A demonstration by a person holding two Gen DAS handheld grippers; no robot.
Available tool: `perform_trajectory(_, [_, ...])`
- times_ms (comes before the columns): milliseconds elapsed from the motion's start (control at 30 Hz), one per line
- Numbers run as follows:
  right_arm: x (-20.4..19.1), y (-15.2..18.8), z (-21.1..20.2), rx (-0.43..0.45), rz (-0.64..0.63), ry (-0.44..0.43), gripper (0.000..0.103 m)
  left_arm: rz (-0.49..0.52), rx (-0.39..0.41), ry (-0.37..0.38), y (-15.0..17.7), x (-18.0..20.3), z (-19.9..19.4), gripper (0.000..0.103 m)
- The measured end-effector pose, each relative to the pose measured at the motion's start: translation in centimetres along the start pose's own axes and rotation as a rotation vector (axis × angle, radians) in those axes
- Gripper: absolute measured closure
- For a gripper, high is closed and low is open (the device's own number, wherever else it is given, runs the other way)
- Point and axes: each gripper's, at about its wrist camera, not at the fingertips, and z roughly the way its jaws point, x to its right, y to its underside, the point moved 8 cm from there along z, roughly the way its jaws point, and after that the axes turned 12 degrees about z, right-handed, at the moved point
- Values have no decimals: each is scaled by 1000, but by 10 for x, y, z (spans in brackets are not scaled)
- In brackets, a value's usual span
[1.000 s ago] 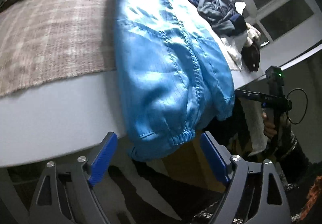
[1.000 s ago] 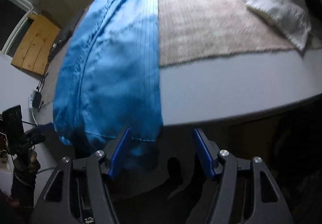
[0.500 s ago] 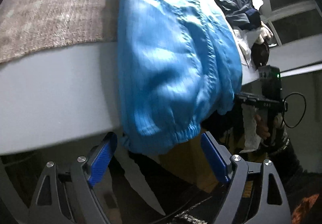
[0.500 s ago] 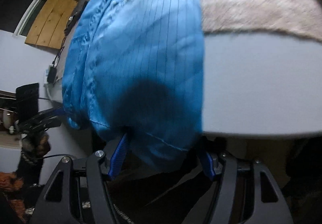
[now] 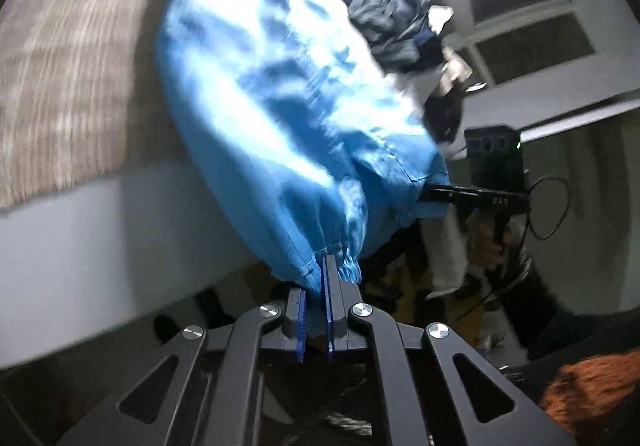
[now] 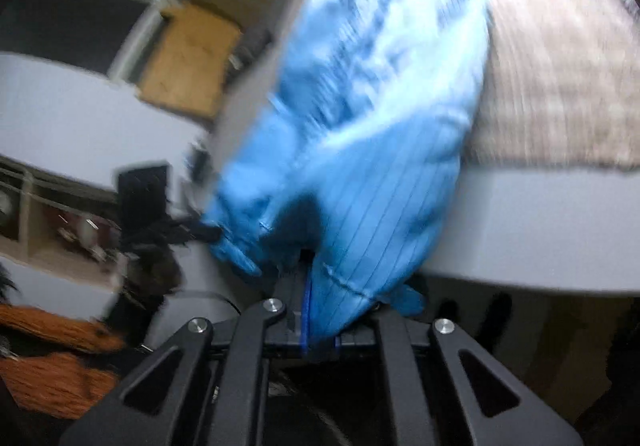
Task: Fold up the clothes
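Jaws apparently clamp blue garment [image 5: 280, 117].

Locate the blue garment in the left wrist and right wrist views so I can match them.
Left wrist: the blue garment fills the centre, its gathered hem pinched in the left claw at the bottom.
Right wrist: it runs from top centre down to the right claw, which grips its hem.
Shared landmark: the beige blanket, left of the garment in the left view, right of it in the right.
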Motion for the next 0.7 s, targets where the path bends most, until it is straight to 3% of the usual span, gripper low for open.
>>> perform_trajectory(200, [-28, -65, -15, 86, 55, -110, 96, 19, 130, 18, -83, 6, -30, 97])
perform_trajectory(367, [-29, -165, -1, 85, 61, -83, 96, 9, 192, -94, -168, -28, -30, 97])
perform_trajectory(433, [-7, -216, 14, 67, 137, -23, 94, -52, 151, -254, -198, -76, -16, 88])
perform_trajectory(467, [8, -235, 23, 40, 160, 54, 90, -82, 119, -349, -213, -103, -8, 85])
perform_trajectory(500, [25, -253, 35, 7, 179, 158, 87, -111, 87, -390, -221, -119, -2, 81])
perform_trajectory(567, [28, -270, 36, -20, 171, 179, 87, -166, 22, -393, -231, -136, 8, 78])
perform_trajectory(600, [28, -278, 36, -32, 166, 185, 87, -166, 24, -387, -234, -137, 6, 69])
perform_trajectory(700, [2, -278, 8, -15, 26, 176, 65, -91, 98, -411, -235, -119, -24, 40])
